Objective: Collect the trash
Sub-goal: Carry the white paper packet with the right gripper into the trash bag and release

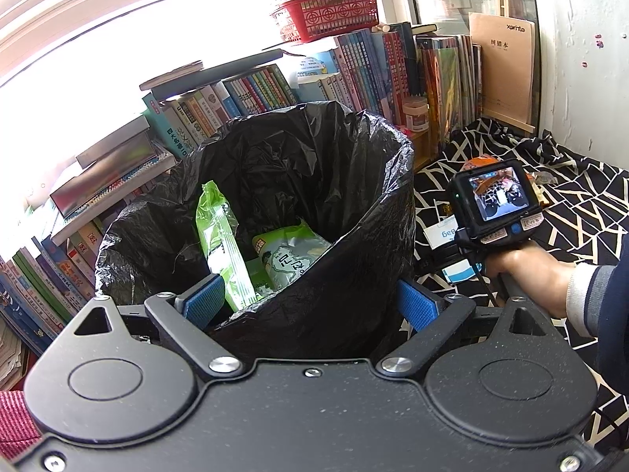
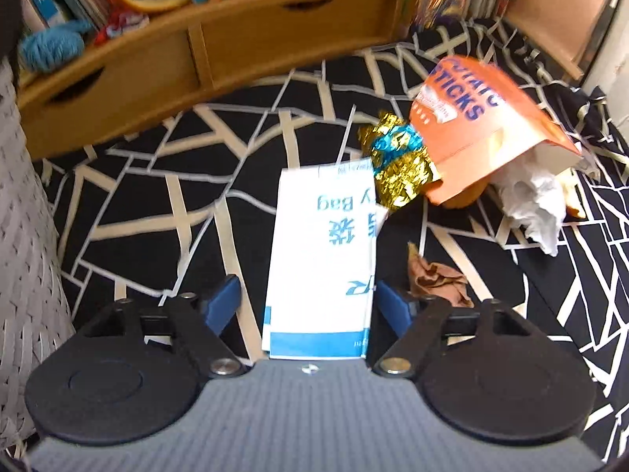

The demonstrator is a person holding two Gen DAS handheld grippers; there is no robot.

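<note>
The white paper bag with blue print [image 2: 320, 263] lies flat on the black-and-white patterned cloth [image 2: 157, 181], its long side running away from the right gripper [image 2: 308, 306], whose blue pads stand on either side of its near end. Those fingers are spread and not yet pressing: the left pad [image 2: 224, 303] is clear of the bag's edge, the right pad [image 2: 393, 306] sits just beside it, so nothing is grasped.

To do this well, I would bring the pads down until they straddle the bag's near end, then close squarely across its width so the thin paper buckles up into the grip rather than sliding out along the cloth. Catching the cloth along with it is the risk.

Just beyond the bag's far right corner sits a crumpled gold-and-blue foil wrapper [image 2: 397, 161], touching an orange potato-sticks packet [image 2: 483, 118]; a white crumpled tissue [image 2: 530, 204] and a small brown scrap [image 2: 432, 279] lie to the right.

Off to the left, the left gripper [image 1: 310, 303] has its pads clamped on the near rim of the black bin liner [image 1: 354, 204], holding its mouth open; green wrappers [image 1: 224, 236] are already inside.
</note>
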